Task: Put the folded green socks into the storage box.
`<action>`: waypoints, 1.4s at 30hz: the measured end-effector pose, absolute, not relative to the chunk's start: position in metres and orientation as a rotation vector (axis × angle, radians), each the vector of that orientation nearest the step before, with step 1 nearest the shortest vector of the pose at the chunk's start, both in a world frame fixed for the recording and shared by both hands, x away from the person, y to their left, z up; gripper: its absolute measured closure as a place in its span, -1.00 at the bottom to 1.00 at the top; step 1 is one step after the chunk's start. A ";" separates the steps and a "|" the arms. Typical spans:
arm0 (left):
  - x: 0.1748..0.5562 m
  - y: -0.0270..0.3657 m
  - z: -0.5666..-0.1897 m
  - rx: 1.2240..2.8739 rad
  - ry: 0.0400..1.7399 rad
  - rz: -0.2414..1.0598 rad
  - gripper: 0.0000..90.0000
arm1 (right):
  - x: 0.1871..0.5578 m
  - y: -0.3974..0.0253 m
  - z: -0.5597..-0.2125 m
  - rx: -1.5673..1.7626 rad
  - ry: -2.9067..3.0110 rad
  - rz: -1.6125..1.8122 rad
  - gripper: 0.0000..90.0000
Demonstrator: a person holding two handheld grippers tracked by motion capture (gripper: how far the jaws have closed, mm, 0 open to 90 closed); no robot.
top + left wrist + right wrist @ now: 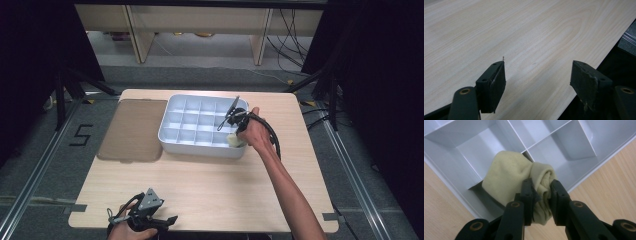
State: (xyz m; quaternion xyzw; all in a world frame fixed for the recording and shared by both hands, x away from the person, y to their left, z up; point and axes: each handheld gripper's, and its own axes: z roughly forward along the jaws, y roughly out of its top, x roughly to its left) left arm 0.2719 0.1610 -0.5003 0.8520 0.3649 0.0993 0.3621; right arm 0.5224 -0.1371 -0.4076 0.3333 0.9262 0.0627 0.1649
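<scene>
High view: your right arm (285, 185) reaches forward across the table (210, 185) to the near right corner of a white divided tray (200, 126). Your right gripper (239, 131) is there, clamped on a pale yellow rolled cloth (234, 142). Your left gripper (150, 216) rests low at the table's near edge. A brown lid (134, 130) lies left of the tray.

Right gripper view brings out the cloth (524, 182) pinched between the jaws over a corner compartment. Left gripper view brings out your left jaws wide apart, empty, over bare wood.
</scene>
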 end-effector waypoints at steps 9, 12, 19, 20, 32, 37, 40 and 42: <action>0.272 0.161 -0.500 2.188 0.934 0.250 -0.38 | 0.523 -0.134 -0.416 0.907 2.655 0.147 0.67; 0.271 0.161 -0.500 2.179 0.949 0.244 -0.38 | 0.524 -0.132 -0.422 0.895 2.675 0.142 0.67; 0.272 0.162 -0.500 2.187 0.939 0.251 -0.38 | 0.525 -0.131 -0.439 0.906 2.693 0.123 0.67; 0.272 0.162 -0.500 2.187 0.937 0.249 -0.38 | 0.524 -0.130 -0.440 0.909 2.695 0.124 0.67; 0.271 0.161 -0.500 2.179 0.950 0.241 -0.38 | 0.527 -0.127 -0.445 0.915 2.701 0.072 0.67; 0.271 0.161 -0.500 2.182 0.952 0.253 -0.38 | 0.528 -0.126 -0.448 0.910 2.705 0.063 0.67; 0.271 0.161 -0.500 2.184 0.948 0.243 -0.38 | 0.529 -0.127 -0.447 0.942 2.702 0.076 0.65; 0.271 0.161 -0.500 2.180 0.949 0.242 -0.38 | 0.529 -0.128 -0.447 0.923 2.706 0.085 0.63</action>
